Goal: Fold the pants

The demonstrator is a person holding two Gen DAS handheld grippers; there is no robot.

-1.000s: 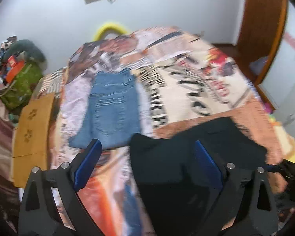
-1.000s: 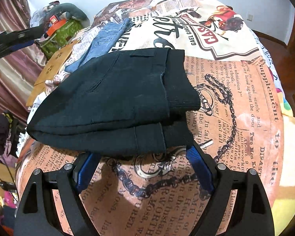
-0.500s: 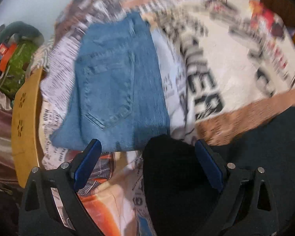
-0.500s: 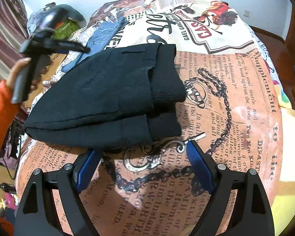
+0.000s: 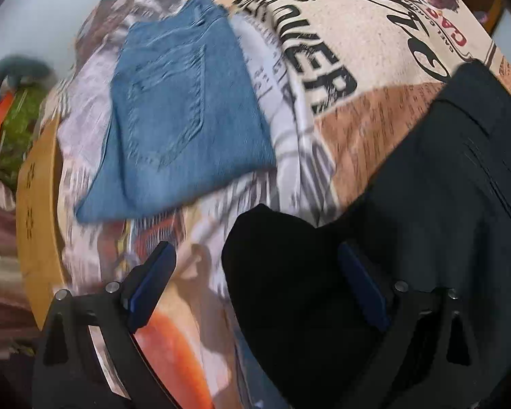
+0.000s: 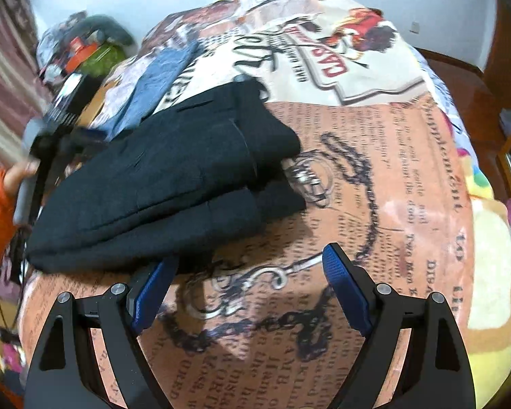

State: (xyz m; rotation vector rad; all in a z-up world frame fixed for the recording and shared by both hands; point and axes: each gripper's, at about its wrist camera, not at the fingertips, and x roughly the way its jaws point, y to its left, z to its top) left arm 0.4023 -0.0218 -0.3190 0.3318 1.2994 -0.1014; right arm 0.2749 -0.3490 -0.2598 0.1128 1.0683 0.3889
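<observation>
The black pants point(image 6: 173, 184) lie folded in a thick stack on the printed bedspread point(image 6: 391, 177). In the left wrist view the black pants point(image 5: 408, 238) fill the lower right. My left gripper point(image 5: 255, 272) is open, low over their near left corner, holding nothing. It also shows in the right wrist view point(image 6: 51, 139), blurred at the stack's far left edge. My right gripper point(image 6: 248, 272) is open and empty, just in front of the stack's near edge.
Folded blue jeans point(image 5: 184, 116) lie on the bed beyond the black pants. A wooden bed edge point(image 5: 37, 204) runs along the left. A pile of bags and clutter point(image 6: 81, 51) sits past the bed's far left. A yellow plush point(image 6: 494, 272) lies at the right.
My left gripper has dropped down and forward to the black pants' left corner. My right gripper has drawn back a little from the stack's near edge. The stack has shifted slightly.
</observation>
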